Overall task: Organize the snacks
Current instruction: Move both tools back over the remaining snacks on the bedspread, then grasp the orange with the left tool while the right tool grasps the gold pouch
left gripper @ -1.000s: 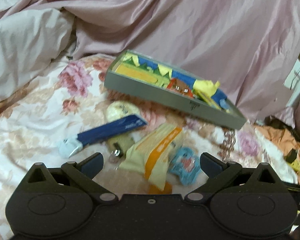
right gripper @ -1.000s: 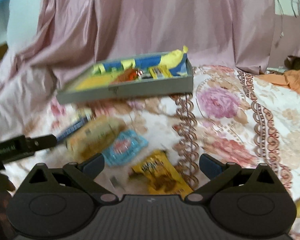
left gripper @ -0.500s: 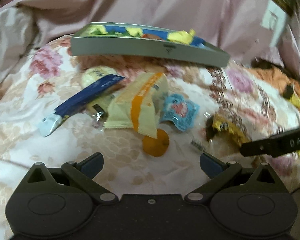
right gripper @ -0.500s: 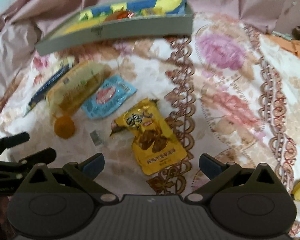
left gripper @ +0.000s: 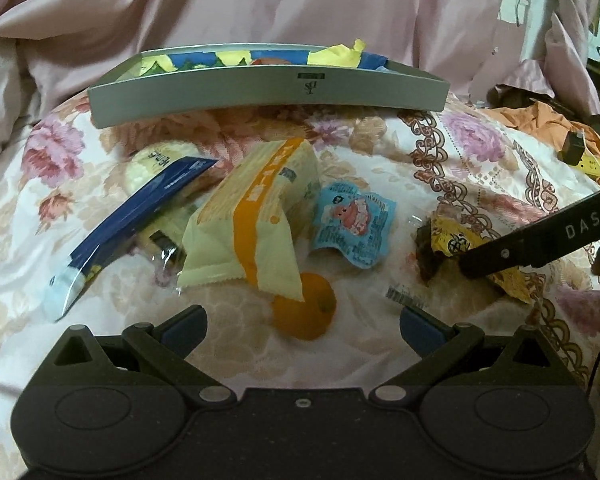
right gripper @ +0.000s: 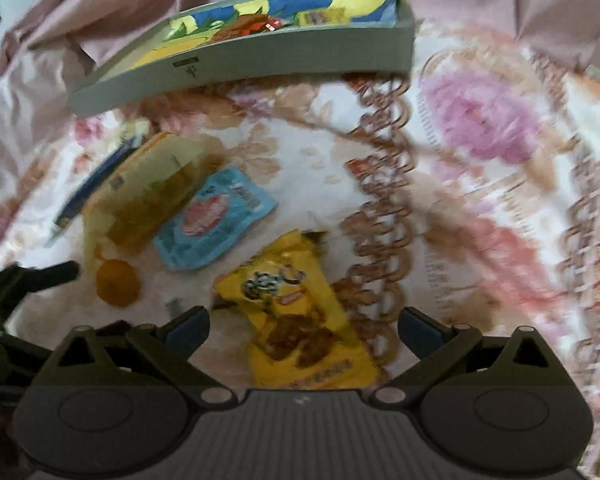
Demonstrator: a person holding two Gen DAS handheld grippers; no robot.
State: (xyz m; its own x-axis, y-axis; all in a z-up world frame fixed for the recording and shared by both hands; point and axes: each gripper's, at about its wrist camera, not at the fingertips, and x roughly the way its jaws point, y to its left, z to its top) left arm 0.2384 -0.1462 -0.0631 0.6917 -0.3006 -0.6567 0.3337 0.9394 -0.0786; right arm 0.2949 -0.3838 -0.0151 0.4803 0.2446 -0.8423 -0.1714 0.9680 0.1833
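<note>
Right wrist view: right gripper [right gripper: 302, 326] jaws wide, empty, over yellow packet [right gripper: 300, 312]; left gripper [left gripper: 302, 326] jaws wide, empty.

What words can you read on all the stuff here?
"DAS" on the right gripper's black finger; it runs out of frame.
Grey tray: small logo mark, unreadable.
Yellow packet, blue stick pack, cream-and-orange packet, light blue packet: print too small or blurred.
</note>
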